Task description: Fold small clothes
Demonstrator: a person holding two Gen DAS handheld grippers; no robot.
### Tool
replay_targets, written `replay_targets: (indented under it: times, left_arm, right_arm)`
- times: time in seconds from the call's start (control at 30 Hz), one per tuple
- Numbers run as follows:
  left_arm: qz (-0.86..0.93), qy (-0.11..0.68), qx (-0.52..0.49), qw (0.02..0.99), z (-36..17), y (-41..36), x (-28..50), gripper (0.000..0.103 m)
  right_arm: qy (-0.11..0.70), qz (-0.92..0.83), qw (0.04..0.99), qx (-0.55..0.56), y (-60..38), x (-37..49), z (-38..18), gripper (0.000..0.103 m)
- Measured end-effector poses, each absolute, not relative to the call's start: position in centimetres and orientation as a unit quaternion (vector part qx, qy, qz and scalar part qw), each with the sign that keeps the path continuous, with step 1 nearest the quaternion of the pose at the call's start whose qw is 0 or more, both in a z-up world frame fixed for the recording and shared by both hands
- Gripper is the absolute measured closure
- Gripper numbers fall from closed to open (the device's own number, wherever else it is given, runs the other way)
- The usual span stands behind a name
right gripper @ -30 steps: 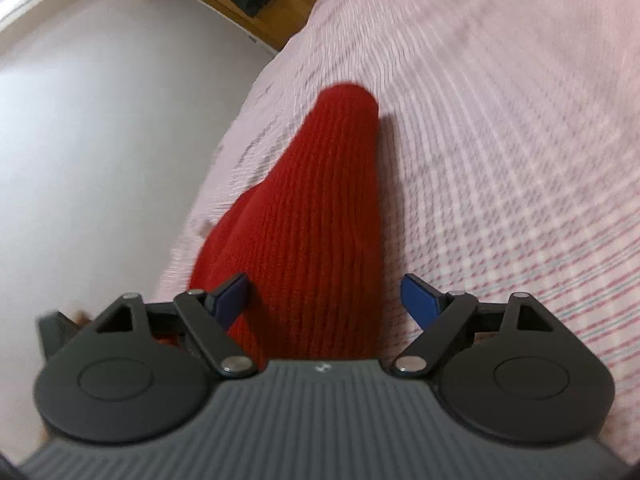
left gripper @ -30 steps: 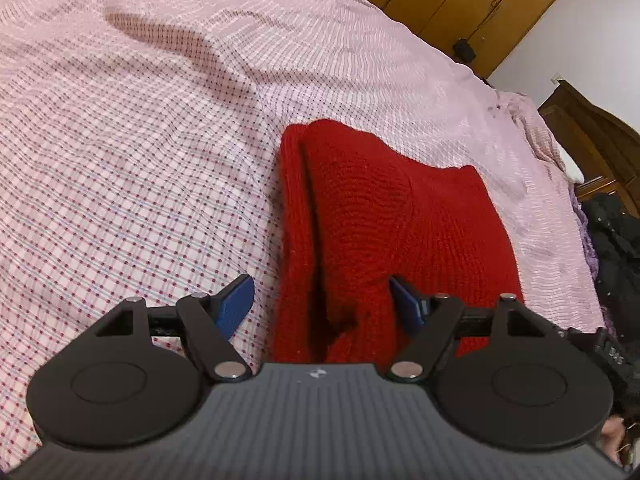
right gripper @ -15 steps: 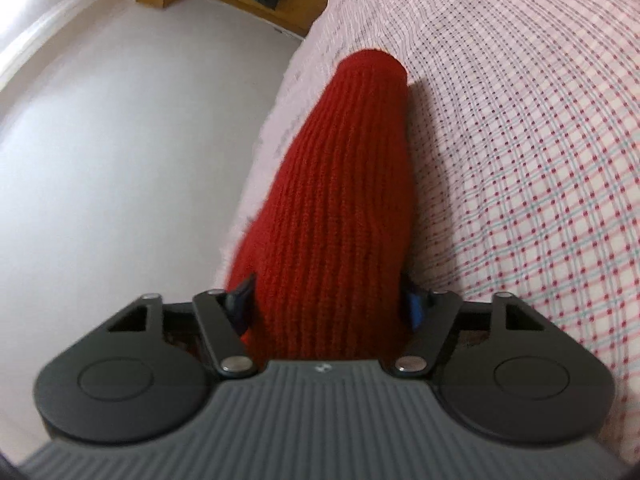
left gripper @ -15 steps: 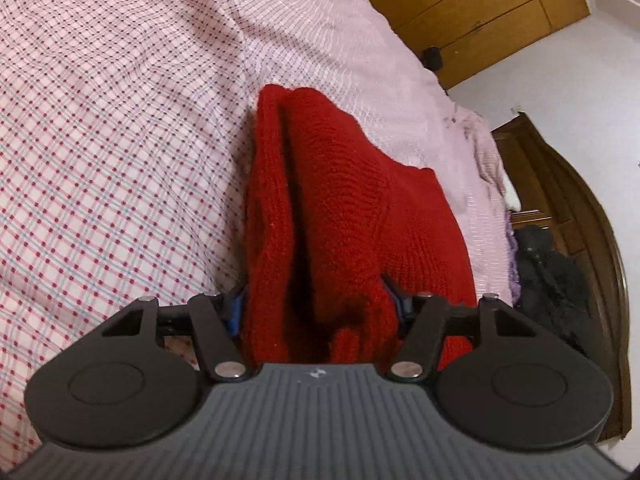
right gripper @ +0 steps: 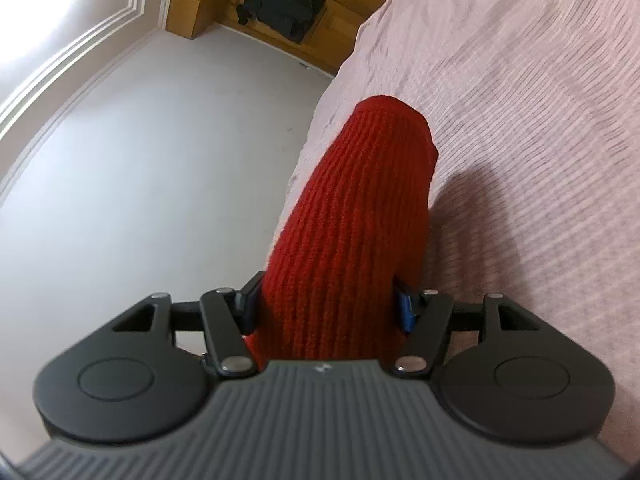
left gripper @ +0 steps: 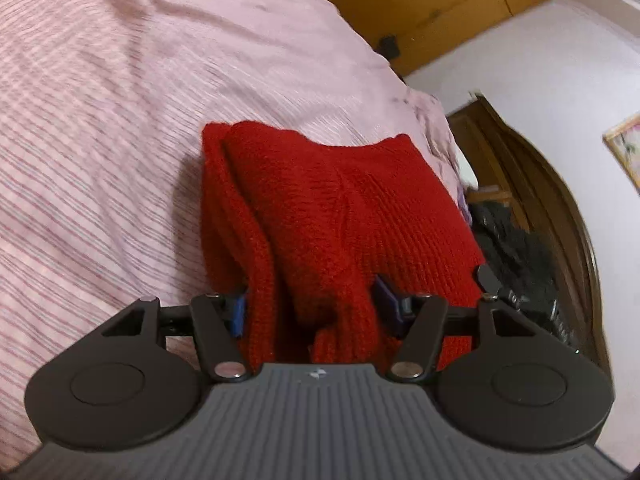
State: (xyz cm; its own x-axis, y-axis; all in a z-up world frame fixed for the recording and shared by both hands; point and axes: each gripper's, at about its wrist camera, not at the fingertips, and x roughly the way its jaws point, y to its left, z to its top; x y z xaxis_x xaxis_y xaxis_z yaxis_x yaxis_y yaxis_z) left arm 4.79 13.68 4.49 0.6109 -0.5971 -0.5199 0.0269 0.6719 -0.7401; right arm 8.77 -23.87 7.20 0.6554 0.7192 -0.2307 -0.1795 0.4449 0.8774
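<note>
A folded red knit garment (left gripper: pixel 340 208) lies on the pink checked bedsheet (left gripper: pixel 100 120). My left gripper (left gripper: pixel 312 308) is shut on its near edge, the thick folds bunched between the blue pads. In the right wrist view the same red garment (right gripper: pixel 360 208) stretches away from me toward the bed's edge. My right gripper (right gripper: pixel 326 308) is shut on its near end, with the knit filling the gap between the pads. The held edges look raised off the sheet.
The bed's side edge runs just left of the garment in the right wrist view, with grey floor (right gripper: pixel 140 160) below. A wooden wardrobe (left gripper: pixel 420 4), a dark wooden headboard (left gripper: pixel 552 200) and dark clothing (left gripper: pixel 516 256) lie beyond the bed.
Both grippers went from open to shut on the red garment's near edge. Since then both have tilted and lifted, and the views show more of the room.
</note>
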Motion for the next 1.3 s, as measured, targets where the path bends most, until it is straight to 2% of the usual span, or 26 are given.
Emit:
replay_targets:
  times: [0.2,0.37,0.47,0.6,0.77,0.87,0.93,0.97,1.07,1.3]
  left_arm:
    - [-0.226,0.428,-0.336,0.808,3.6,9.2,2.9,0.037]
    - [-0.199,0.435,-0.243,0.844,4.2,6.2,1.7,0.036]
    - [-0.184,0.429,-0.176,0.867,5.0,4.0,0.8,0.036]
    - [-0.164,0.42,-0.138,0.882,6.1,3.1,0.0,0.036]
    - [-0.132,0.398,-0.073,0.905,7.7,3.1,-1.9,0.036]
    - [-0.131,0.402,-0.069,0.904,7.6,3.2,-2.5,0.036]
    - [-0.125,0.406,-0.06,0.903,7.0,3.2,-2.5,0.031]
    - [-0.121,0.41,-0.058,0.902,6.6,3.2,-2.4,0.027]
    - [-0.115,0.414,-0.062,0.901,5.5,3.5,-2.0,0.023]
    - [-0.101,0.401,-0.077,0.907,5.7,3.8,-2.8,0.022]
  right_arm:
    - [0.308,0.237,0.816,0.427,-27.1,4.5,6.4,0.038]
    - [0.339,0.173,0.833,0.401,-27.8,3.8,2.8,0.039]
    - [0.328,0.171,0.837,0.403,-27.6,2.9,1.5,0.039]
    - [0.322,0.161,0.852,0.38,-27.3,1.9,2.5,0.038]
    - [0.304,0.146,0.898,0.283,-26.1,-0.7,5.1,0.038]
    - [0.306,0.149,0.912,0.228,-25.2,-1.7,5.8,0.044]
    - [0.319,0.144,0.918,0.188,-24.4,-1.6,5.5,0.048]
    - [0.321,0.143,0.92,0.175,-24.1,-1.7,4.9,0.048]
    - [0.33,0.141,0.917,0.176,-24.1,-1.3,4.0,0.047]
    - [0.334,0.141,0.913,0.187,-24.4,-1.6,4.5,0.045]
